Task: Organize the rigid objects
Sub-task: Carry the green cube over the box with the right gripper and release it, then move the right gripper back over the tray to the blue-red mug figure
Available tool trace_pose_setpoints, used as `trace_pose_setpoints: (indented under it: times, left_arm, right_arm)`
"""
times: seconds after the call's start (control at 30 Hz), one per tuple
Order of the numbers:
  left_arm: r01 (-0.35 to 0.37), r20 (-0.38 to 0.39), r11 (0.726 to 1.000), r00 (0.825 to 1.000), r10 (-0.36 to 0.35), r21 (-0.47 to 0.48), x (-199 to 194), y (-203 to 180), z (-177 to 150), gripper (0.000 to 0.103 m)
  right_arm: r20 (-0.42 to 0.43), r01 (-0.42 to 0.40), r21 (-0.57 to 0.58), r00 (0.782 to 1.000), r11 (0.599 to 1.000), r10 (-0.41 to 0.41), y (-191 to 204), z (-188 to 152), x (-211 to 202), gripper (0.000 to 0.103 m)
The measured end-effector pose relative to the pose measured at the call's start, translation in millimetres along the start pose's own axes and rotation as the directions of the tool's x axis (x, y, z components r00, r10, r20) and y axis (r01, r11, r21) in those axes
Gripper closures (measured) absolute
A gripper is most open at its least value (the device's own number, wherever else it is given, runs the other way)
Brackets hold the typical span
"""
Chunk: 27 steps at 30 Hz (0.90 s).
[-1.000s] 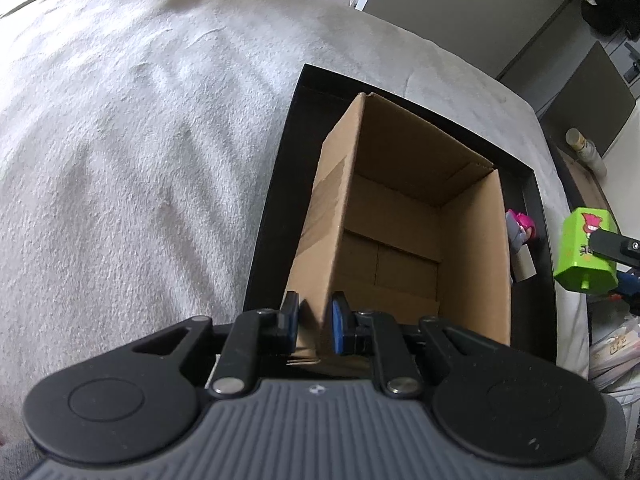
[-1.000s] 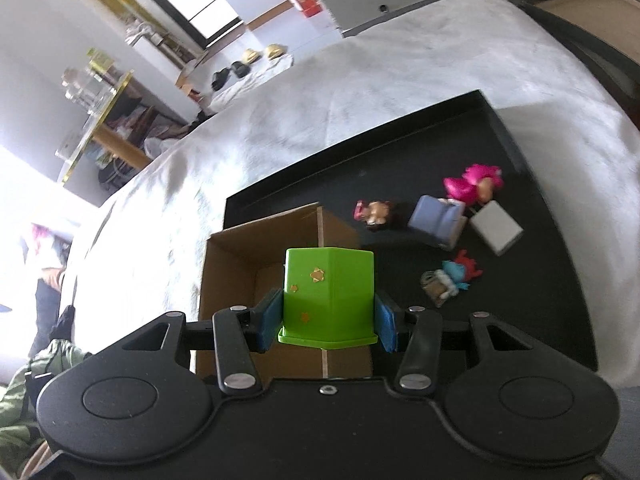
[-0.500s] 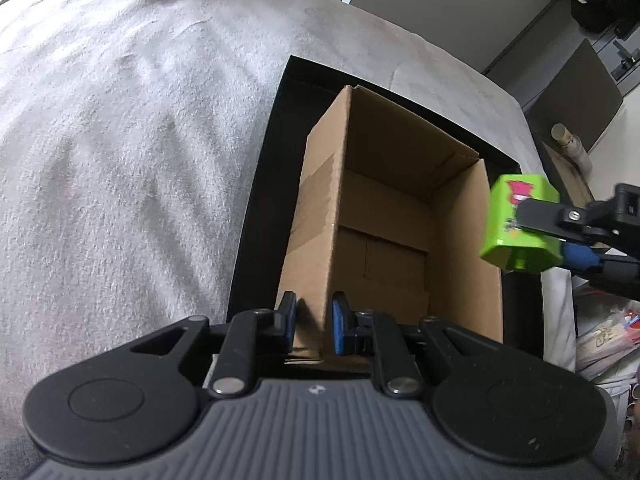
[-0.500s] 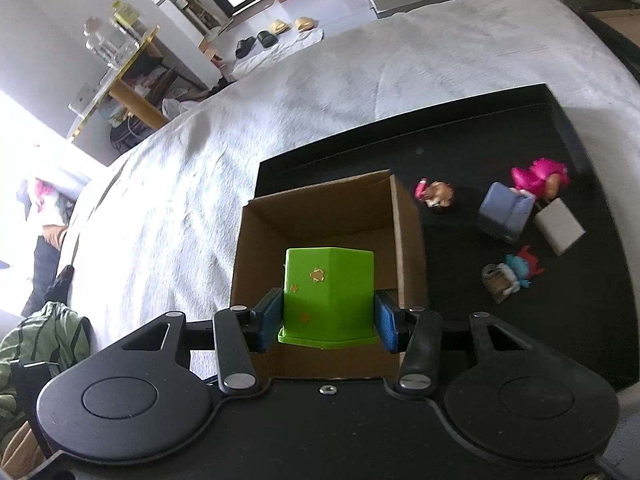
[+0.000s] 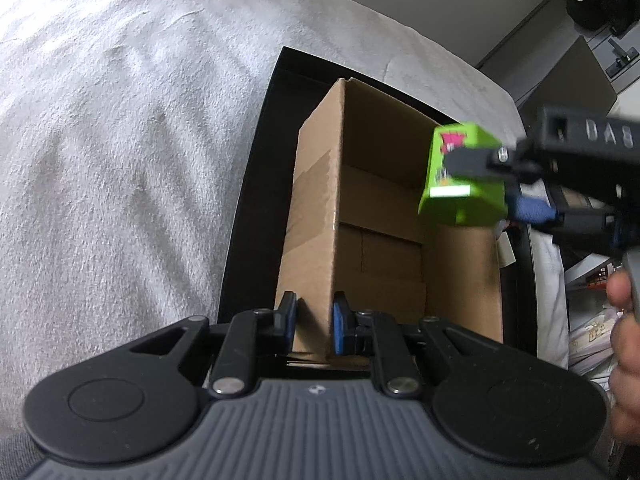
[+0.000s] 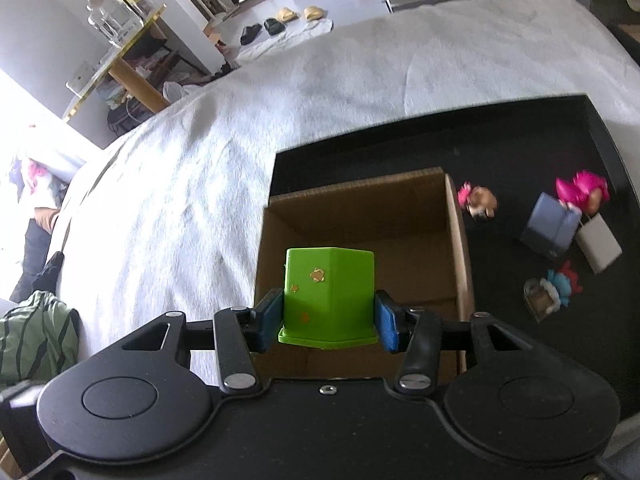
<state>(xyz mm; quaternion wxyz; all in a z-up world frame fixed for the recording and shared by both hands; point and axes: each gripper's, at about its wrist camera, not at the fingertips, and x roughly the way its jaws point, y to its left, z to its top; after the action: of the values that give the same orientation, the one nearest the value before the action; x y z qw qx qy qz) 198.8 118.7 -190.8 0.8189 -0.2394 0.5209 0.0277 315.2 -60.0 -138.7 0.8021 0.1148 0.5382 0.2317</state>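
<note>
An open, empty cardboard box (image 5: 380, 200) stands on a black tray (image 5: 256, 184) laid on a white blanket. My left gripper (image 5: 314, 312) is shut on the box's near left wall, one pad on each side of it. My right gripper (image 6: 328, 316) is shut on a bright green box (image 6: 328, 288) with small gold stars. It holds this green box (image 5: 460, 196) in the air over the right part of the cardboard box (image 6: 360, 188) opening. In the left wrist view the right gripper (image 5: 484, 186) reaches in from the right.
On the black tray (image 6: 520, 140), right of the cardboard box, lie a small pink-haired figure (image 6: 478, 200), a blue-grey box (image 6: 550, 228), a pink figure (image 6: 582, 190), a white block (image 6: 598, 244) and a blue-haired figure (image 6: 552, 288). A person's hand (image 5: 624, 344) shows at the right edge.
My right gripper has carried the green box leftward, from beside the tray to above the cardboard box's opening. The left gripper has kept its hold on the box wall.
</note>
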Motion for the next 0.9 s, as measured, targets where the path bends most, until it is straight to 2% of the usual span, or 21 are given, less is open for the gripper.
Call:
trace_pose_setpoints:
  times: [0.17,0.47,0.9]
  left_arm:
    - [-0.007,0.006,1.000,1.000,0.007,0.000,-1,0,0,0.087]
    - [-0.021,0.012,1.000,1.000,0.021,-0.006,-2,1,0,0.087]
    - [-0.043,0.006,0.999,0.999,0.043,0.007,-1,-2,0,0.087]
  right_arm:
    - [0.016,-0.015,0.007,1.000,1.000,0.015,2,9,1,0.053]
    - [-0.005,-0.017,0.011,1.000,1.000,0.017,-7,3,-4,0.053]
    - [0.022,0.008,0.016,1.000,1.000,-0.008,-44,-4,-38,0.048]
